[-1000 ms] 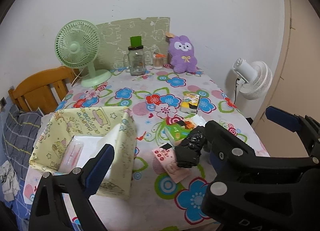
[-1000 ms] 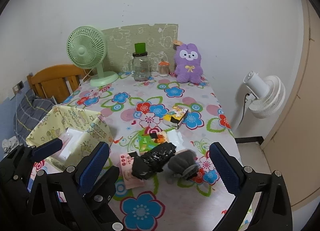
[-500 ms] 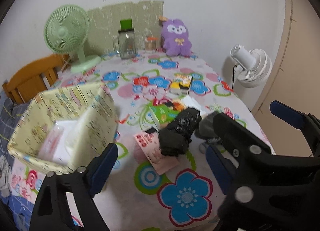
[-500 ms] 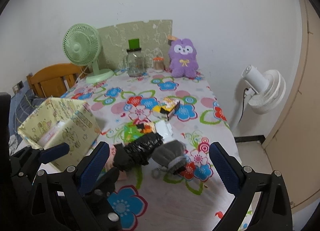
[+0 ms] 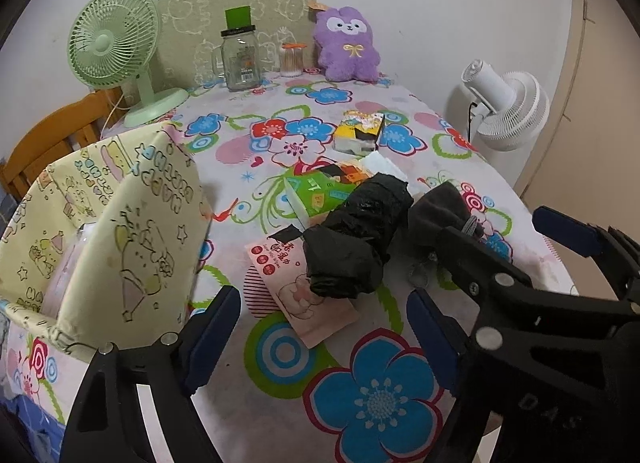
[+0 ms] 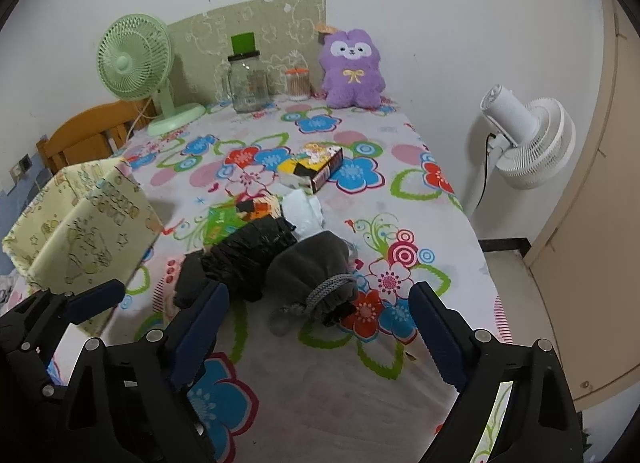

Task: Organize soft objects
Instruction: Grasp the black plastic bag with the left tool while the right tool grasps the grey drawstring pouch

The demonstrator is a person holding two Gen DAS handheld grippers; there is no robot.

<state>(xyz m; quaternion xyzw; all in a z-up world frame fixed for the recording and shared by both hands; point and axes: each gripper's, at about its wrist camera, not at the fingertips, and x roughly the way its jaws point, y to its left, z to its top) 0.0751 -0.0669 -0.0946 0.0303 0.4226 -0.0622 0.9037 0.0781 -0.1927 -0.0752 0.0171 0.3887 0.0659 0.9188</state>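
Your left gripper (image 5: 322, 337) and right gripper (image 6: 320, 321) hang with jaws closing on nothing above the crumpled black plastic bag (image 5: 354, 239) and the dark grey knitted hat (image 6: 310, 271) just right of it, near the pale yellow fabric box (image 5: 120, 231).

A crumpled black plastic bag (image 5: 356, 239) lies rolled into a lumpy bundle on the flower-print counter (image 5: 280, 351), its near end resting on a pink printed packet (image 5: 296, 291) and its far end against a green packet (image 5: 320, 195). Just beside it, touching, lies a dark grey knit pouch (image 6: 308, 263) on its side, its lighter ribbed cuff (image 6: 332, 287) turned toward the camera. A pale yellow fabric basket (image 5: 132, 231) with cartoon prints stands upright near the counter's left edge, with wrapped packs inside.
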